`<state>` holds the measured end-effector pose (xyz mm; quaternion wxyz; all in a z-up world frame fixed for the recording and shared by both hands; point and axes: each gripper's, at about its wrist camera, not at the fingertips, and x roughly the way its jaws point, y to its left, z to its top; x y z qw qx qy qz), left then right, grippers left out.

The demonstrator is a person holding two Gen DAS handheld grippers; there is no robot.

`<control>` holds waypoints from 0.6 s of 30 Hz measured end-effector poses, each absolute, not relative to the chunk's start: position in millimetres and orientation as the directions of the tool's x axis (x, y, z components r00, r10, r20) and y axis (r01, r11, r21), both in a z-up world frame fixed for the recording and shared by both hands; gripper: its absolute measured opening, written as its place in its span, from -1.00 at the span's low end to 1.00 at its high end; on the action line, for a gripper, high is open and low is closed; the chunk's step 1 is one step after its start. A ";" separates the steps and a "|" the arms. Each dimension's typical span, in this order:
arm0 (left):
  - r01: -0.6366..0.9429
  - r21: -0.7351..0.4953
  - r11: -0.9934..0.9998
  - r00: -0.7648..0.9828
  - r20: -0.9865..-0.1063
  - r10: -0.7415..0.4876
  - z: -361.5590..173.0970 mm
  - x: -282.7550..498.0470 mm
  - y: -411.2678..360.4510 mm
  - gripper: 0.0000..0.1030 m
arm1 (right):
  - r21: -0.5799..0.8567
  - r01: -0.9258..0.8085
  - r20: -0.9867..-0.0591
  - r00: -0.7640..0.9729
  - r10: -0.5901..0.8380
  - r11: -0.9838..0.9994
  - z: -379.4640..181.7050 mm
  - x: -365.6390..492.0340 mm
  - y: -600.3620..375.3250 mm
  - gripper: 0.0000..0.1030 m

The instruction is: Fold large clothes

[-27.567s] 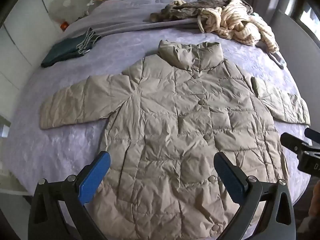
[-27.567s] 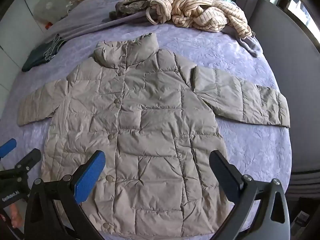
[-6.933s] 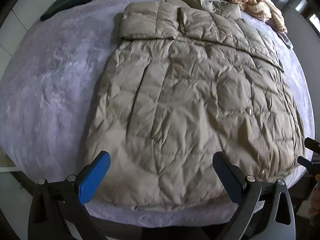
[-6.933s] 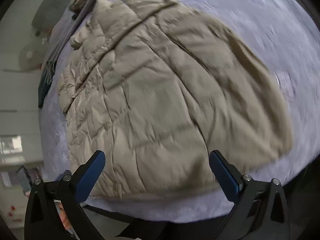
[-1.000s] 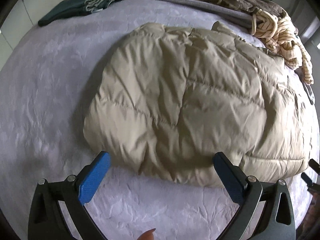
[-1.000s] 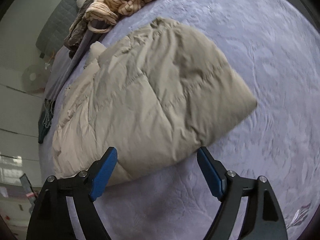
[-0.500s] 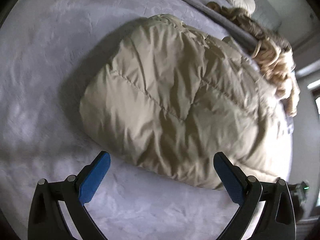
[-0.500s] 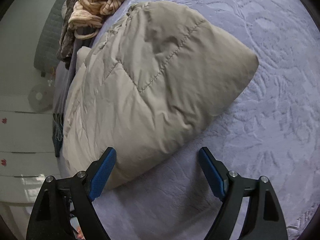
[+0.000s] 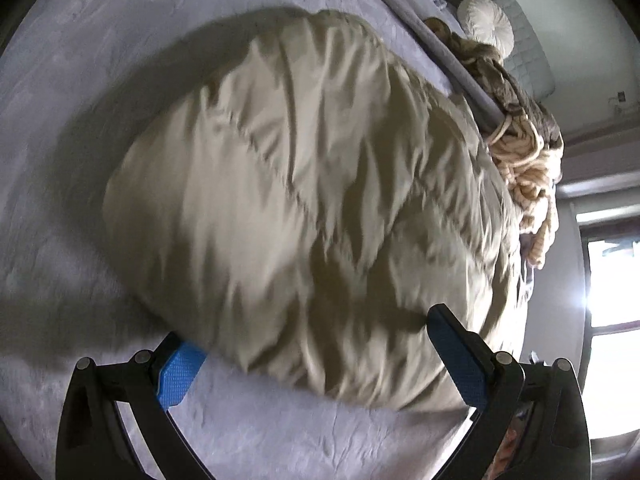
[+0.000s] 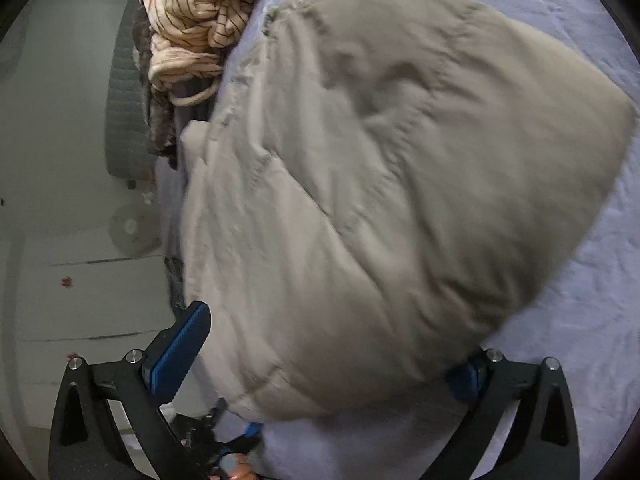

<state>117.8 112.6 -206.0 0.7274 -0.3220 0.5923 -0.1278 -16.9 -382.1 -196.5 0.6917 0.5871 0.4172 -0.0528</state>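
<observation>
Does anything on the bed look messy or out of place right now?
Only the heap of unfolded clothes, with a striped top, bunched at the head of the bed. The folded puffer jacket looks puffy but tidy.

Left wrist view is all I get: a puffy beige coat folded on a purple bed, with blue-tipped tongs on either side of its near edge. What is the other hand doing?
Observer: The right tongs straddle another edge of the coat. Their jaws have just been opening and stand wide, with the coat between them but not pinched.
Operator: Is there anything beside the bed that I cannot see?
Observer: A round white fan stands by the wall, past the bed.
Operator: And below the fan?
Observer: White cabinet fronts with small red marks.
</observation>
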 end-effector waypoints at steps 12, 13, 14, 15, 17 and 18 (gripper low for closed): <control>-0.359 -0.618 0.700 0.376 -0.782 -0.497 -226.0 158.0 101.7 0.50 | 0.764 0.551 -0.641 0.595 0.485 0.334 -213.2 18.2 -374.8 1.00; -0.356 -0.628 0.692 0.385 -0.774 -0.503 -224.2 159.4 99.4 0.27 | 0.762 0.550 -0.645 0.590 0.486 0.343 -213.6 21.1 -374.2 1.00; -0.345 -0.651 0.676 0.395 -0.754 -0.524 -222.7 160.3 99.5 -0.25 | 0.763 0.548 -0.642 0.589 0.490 0.343 -213.9 23.4 -374.6 1.00; -0.334 -0.673 0.660 0.403 -0.735 -0.546 -220.0 160.5 101.1 -0.43 | 0.767 0.547 -0.637 0.591 0.494 0.335 -214.0 23.7 -375.5 1.00; -0.291 -0.652 0.700 0.416 -0.745 -0.521 -207.0 159.3 100.2 -0.57 | 0.774 0.554 -0.627 0.597 0.501 0.307 -215.1 21.2 -378.9 0.88; -0.258 -0.634 0.730 0.425 -0.752 -0.503 -198.8 156.0 99.3 -0.60 | 0.772 0.564 -0.627 0.597 0.500 0.295 -215.4 19.5 -380.9 0.45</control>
